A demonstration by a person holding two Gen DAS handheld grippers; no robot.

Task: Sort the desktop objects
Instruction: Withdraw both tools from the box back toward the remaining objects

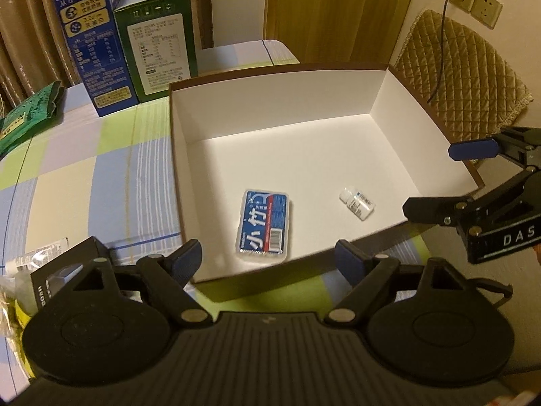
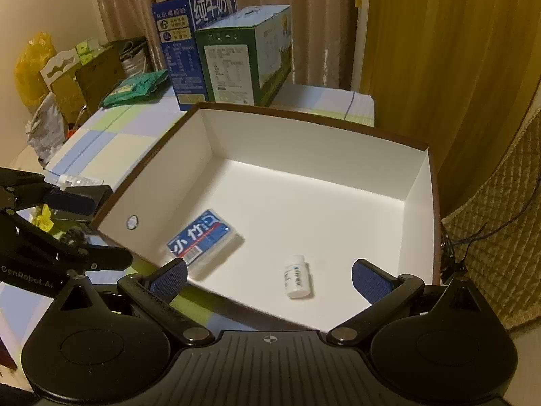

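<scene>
A brown-rimmed white box [image 1: 399, 94] [image 2: 419, 186] stands open on the checked tablecloth. Inside lie a blue-labelled clear plastic case [image 1: 263, 226] [image 2: 202, 233] and a small white bottle [image 1: 357, 203] [image 2: 297, 276] on its side. My left gripper [image 1: 268, 262] is open and empty above the box's near edge, over the case. My right gripper [image 2: 268, 280] is open and empty above the near right part, close to the bottle. Each gripper shows in the other's view: the right gripper [image 1: 436, 177] by the box's right wall, the left gripper [image 2: 89, 230] by its left wall.
A blue milk carton [image 1: 88, 44] [image 2: 189, 37] and a green carton [image 1: 159, 40] [image 2: 243, 54] stand behind the box. A green packet [image 1: 27, 115] [image 2: 137, 88] lies at the far left. A black box [image 1: 61, 270] and small items lie left of my left gripper. A quilted chair [image 1: 463, 71] stands right.
</scene>
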